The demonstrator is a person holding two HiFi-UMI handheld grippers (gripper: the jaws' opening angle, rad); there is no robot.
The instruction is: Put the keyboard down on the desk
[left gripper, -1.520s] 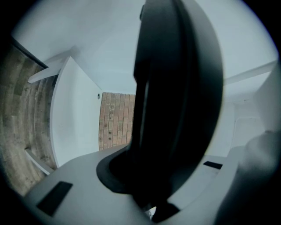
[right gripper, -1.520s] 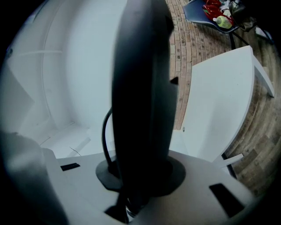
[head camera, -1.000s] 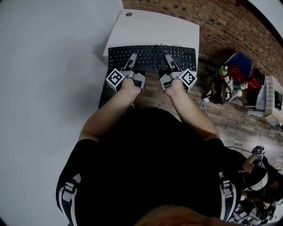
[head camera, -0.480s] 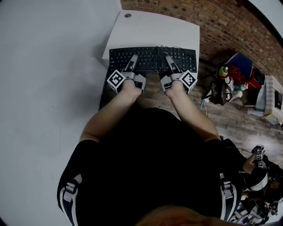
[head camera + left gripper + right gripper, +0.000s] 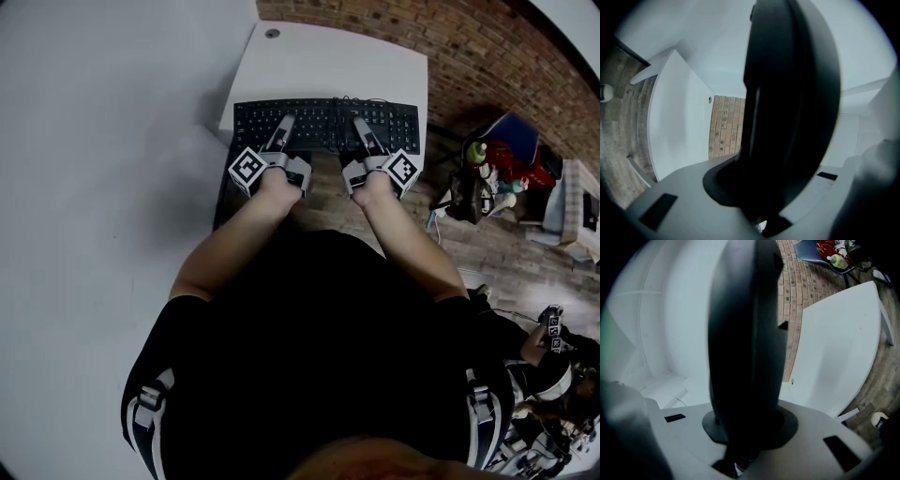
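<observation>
This looks like a plain office or studio workroom: a white desk [image 5: 328,66] with a cable hole stands in the corner between a bare white wall [image 5: 94,141] and red brickwork [image 5: 469,42], and a black keyboard [image 5: 323,117] is at its near edge. To the right, on the brown floor [image 5: 487,253], a blue chair [image 5: 514,131] is piled with red and green belongings, with bags beside it. A second person [image 5: 548,370] is at the lower right.

The head view looks steeply down on the desk [image 5: 328,66]; both gripper views, close in, share it.
</observation>
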